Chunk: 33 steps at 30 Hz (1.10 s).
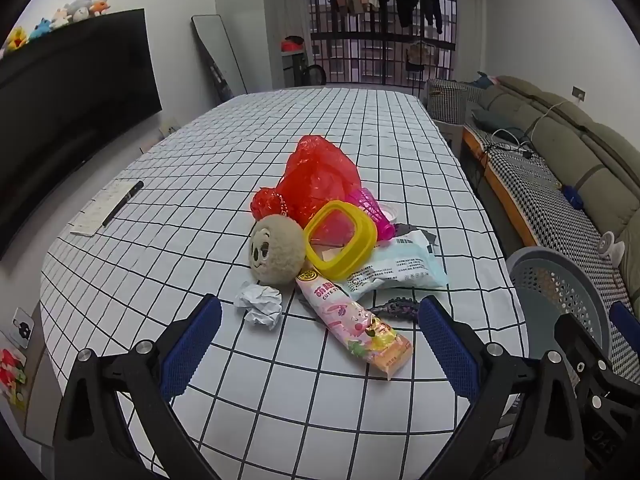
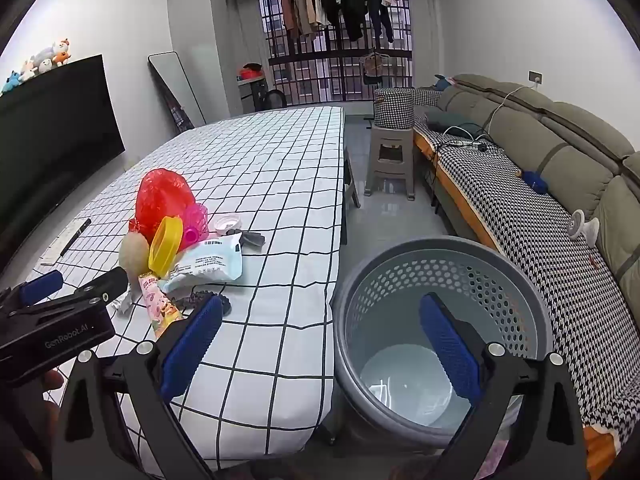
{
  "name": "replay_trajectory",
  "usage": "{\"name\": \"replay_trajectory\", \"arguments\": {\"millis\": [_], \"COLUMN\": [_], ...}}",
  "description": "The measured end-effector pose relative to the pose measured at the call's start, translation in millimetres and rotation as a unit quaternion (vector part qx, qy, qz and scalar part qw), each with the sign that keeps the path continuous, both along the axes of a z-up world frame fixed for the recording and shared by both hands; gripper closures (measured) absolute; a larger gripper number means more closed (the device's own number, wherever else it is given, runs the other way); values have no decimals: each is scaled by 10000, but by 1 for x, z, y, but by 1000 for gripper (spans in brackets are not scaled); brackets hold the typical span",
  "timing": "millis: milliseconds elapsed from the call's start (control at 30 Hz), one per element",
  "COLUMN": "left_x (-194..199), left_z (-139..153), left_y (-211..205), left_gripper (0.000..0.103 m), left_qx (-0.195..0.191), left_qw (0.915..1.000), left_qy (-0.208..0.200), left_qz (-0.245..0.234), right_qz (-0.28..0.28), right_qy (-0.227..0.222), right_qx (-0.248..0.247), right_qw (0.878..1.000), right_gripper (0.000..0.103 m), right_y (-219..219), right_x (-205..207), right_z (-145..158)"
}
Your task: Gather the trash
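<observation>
Left wrist view: the left gripper (image 1: 320, 336) hangs spread wide and empty above the black-gridded white tablecloth (image 1: 280, 392). A crumpled white paper ball (image 1: 260, 304) lies at its eleven o'clock, a pink snack wrapper (image 1: 356, 324) at one o'clock.

Right wrist view: the right gripper (image 2: 320, 336) gapes empty over the perforated grey plastic basket (image 2: 440, 276), the trash pile at ten o'clock.

Grey basket (image 1: 560, 288) half hidden behind right gripper (image 1: 600, 332) in left view. Dark comb-like item (image 1: 396, 305) partly under wet-wipes pack (image 1: 400, 268), identity unclear. Pack print too small to read.
</observation>
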<state>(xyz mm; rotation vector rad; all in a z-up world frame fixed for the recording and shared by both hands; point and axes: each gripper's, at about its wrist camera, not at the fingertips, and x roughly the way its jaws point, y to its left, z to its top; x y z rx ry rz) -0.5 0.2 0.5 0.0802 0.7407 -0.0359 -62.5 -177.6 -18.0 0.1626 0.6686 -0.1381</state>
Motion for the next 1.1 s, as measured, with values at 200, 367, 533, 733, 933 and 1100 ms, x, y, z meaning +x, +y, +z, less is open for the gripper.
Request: {"name": "replay_trajectory", "arguments": {"millis": [200,367,533,733,933,1100], "left_x": [0,-2,-4,-2,-2,-2], "left_z": [0,0,2,2,3,2], "left_y": [0,2,2,3,4,4], "left_gripper": [6,6,6,6,6,6], "left_qx": [-7,1,1,1,0,-2], "left_qw": [10000,10000,10000,10000,10000,10000], "left_qy": [10,4,2,-7,-10,-14], "left_qz": [-2,3,6,9,9,3], "right_qz": [14,0,5,11,21,26], "right_qy": [15,0,-8,-24,-26,-29], "right_qx": [-11,-36,-45,-27,-38,-34], "right_qw": [10000,10000,10000,10000,10000,10000], "right_gripper": [8,8,8,8,8,8], "right_y": [0,6,5,0,1,2], "right_x": [0,-1,-1,-3,-3,-3], "right_z": [0,0,1,3,4,5]}}
